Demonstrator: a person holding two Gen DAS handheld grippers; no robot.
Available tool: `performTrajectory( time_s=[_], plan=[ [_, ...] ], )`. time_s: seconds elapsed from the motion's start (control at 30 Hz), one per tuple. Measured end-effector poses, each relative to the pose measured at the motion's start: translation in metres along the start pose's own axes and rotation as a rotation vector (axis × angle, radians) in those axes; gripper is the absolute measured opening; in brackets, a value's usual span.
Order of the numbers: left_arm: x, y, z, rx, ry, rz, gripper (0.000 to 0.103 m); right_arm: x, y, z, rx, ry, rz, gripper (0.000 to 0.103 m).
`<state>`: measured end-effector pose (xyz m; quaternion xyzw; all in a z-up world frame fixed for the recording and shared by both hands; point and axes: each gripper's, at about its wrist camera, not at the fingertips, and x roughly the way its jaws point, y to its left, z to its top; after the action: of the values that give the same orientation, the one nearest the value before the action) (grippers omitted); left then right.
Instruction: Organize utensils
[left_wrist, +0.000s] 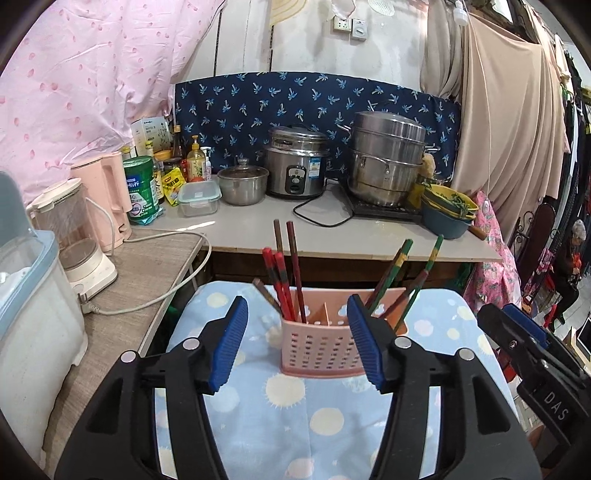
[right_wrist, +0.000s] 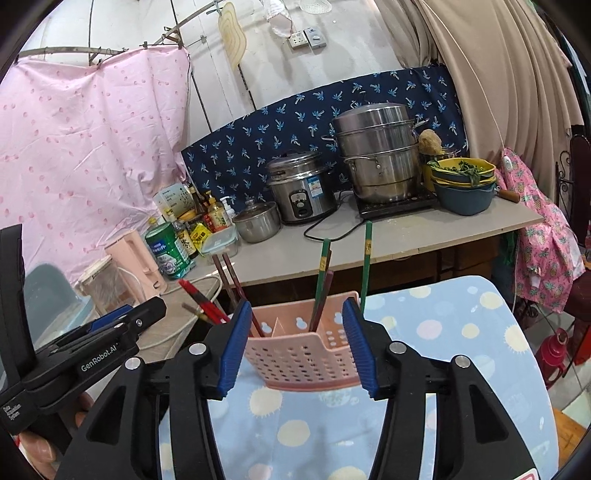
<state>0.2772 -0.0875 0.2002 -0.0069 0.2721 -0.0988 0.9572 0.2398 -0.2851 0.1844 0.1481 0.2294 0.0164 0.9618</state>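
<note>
A pink perforated utensil holder stands on a blue dotted cloth. Red and brown chopsticks stand in its left compartment, green and brown ones in its right. My left gripper is open and empty, its blue pads on either side of the holder, just in front of it. In the right wrist view the holder sits between the open pads of my right gripper, with green chopsticks upright and red ones leaning left. The right gripper also shows at the left wrist view's right edge.
Behind is a counter with a rice cooker, steel steamer pot, small pot, bowls, bottles and a green can. A kettle and a plastic tub stand on the left table.
</note>
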Motion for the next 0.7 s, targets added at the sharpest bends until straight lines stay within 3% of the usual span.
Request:
performTrajectory(
  time_s=[0.07,0.3,0.53,0.7],
  plan=[
    [-0.006,0.000,-0.006,0.003,0.001,0.006,0.062,-0.006,0.002,-0.008,-0.016,0.003,-0.011,0.058],
    [-0.024,-0.003,-0.031,0.019,0.021,0.027,0.067,-0.025,0.008,-0.032,-0.069,0.026,-0.044,0.068],
    [-0.038,-0.009,-0.062,0.052,0.032,0.071,0.084,-0.040,0.004,-0.059,-0.048,0.055,-0.072,0.079],
    [-0.040,-0.010,-0.089,0.073,0.073,0.080,0.084,-0.049,0.006,-0.082,-0.061,0.090,-0.094,0.083]
  ],
)
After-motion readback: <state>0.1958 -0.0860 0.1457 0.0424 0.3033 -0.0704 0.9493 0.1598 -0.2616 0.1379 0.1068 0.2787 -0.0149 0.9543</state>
